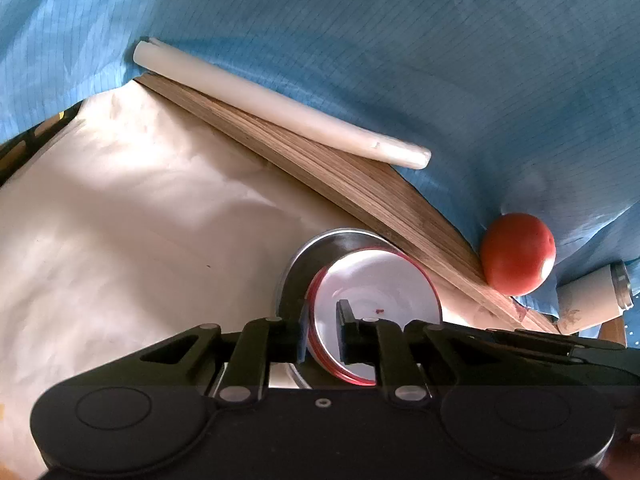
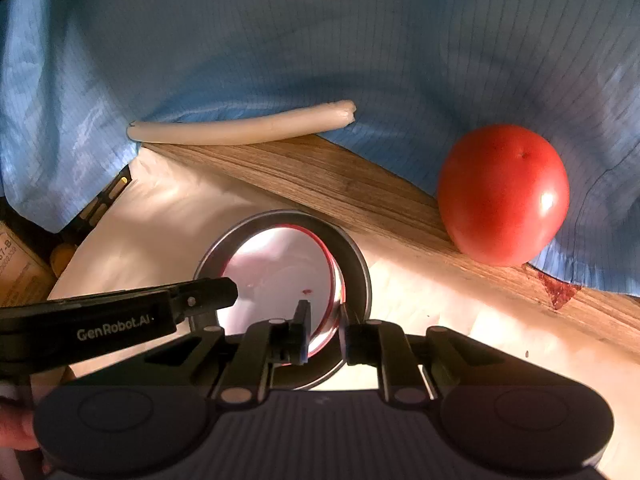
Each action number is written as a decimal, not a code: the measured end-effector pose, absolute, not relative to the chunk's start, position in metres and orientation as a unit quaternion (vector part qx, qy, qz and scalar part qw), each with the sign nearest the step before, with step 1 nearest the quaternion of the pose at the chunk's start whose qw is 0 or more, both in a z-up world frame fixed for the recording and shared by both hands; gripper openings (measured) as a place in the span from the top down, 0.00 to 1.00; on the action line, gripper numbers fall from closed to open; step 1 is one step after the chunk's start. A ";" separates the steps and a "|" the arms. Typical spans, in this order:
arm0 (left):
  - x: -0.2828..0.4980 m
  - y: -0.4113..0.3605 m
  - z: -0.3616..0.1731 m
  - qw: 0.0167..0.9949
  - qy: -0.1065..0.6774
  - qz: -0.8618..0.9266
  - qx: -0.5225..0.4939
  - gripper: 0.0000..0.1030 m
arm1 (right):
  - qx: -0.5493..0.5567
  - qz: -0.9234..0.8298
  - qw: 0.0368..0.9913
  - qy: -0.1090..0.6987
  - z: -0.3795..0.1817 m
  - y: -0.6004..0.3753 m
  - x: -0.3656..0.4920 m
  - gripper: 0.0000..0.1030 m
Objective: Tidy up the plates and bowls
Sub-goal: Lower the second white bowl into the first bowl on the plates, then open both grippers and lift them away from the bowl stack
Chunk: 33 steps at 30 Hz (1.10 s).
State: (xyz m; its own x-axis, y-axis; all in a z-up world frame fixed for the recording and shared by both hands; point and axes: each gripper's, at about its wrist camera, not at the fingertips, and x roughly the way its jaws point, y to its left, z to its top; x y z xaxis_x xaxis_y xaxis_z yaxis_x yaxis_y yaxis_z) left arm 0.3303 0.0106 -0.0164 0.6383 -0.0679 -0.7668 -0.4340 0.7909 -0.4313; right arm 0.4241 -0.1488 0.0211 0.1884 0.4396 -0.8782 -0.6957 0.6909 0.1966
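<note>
Black plastic, the left jaws (image 1: 324,322) stand only a sliver apart astride the near rim of the white, red-rimmed plastic bowl (image 1: 380,280), one finger inside it and one outside. A little white shows beside the inner finger, so they seem to bracket the rim rather than pinch it. The right jaws (image 2: 324,320) sit the same way, barely parted, on the opposite side of that rim, and their grip looks slack too.

The white bowl lies tilted inside the round stainless-steel bowl (image 1: 298,268), which rests on the cream sheet (image 1: 120,220) covering the bench. Beyond the steel bowl runs a wooden board (image 2: 320,176). A pale cylindrical rod (image 2: 240,128) lies at the board's far edge, and a red tomato (image 2: 502,194) sits to the steel bowl's right against blue gridded cloth (image 2: 320,40).

The nesting step looks all but finished. The next move probably calls for widening both jaws and lifting straight away without tipping the stack.
</note>
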 end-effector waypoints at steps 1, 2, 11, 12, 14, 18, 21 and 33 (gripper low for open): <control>0.330 0.010 -0.016 0.852 0.412 0.107 -0.305 0.85 | -0.125 0.373 0.761 0.516 0.021 -0.149 0.424 0.84; 0.330 0.011 -0.017 0.852 0.411 0.107 -0.306 0.84 | -0.125 0.373 0.761 0.516 0.021 -0.149 0.424 0.84; 0.327 0.013 -0.014 0.852 0.406 0.109 -0.312 0.77 | -0.126 0.375 0.761 0.515 0.023 -0.149 0.423 0.81; 0.327 0.013 -0.013 0.853 0.405 0.109 -0.312 0.76 | -0.127 0.375 0.761 0.515 0.023 -0.149 0.423 0.80; 0.325 0.015 -0.012 0.853 0.402 0.110 -0.314 0.73 | -0.127 0.376 0.761 0.513 0.024 -0.150 0.422 0.79; 0.323 0.017 -0.010 0.854 0.397 0.110 -0.317 0.71 | -0.128 0.376 0.763 0.510 0.027 -0.149 0.421 0.77; 0.321 0.018 -0.008 0.856 0.392 0.110 -0.319 0.69 | -0.132 0.376 0.764 0.508 0.029 -0.147 0.420 0.76; 0.313 0.032 -0.002 0.855 0.374 0.136 -0.334 0.39 | -0.145 0.379 0.775 0.485 0.044 -0.143 0.413 0.38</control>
State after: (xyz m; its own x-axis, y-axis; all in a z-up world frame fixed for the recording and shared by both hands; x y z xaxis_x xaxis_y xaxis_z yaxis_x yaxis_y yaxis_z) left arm 0.3130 0.0320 -0.0022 0.6832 -0.0165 -0.7301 -0.4826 0.7401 -0.4683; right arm 0.4129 -0.1432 0.0437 0.2420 0.4461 -0.8616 -0.7272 0.6713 0.1434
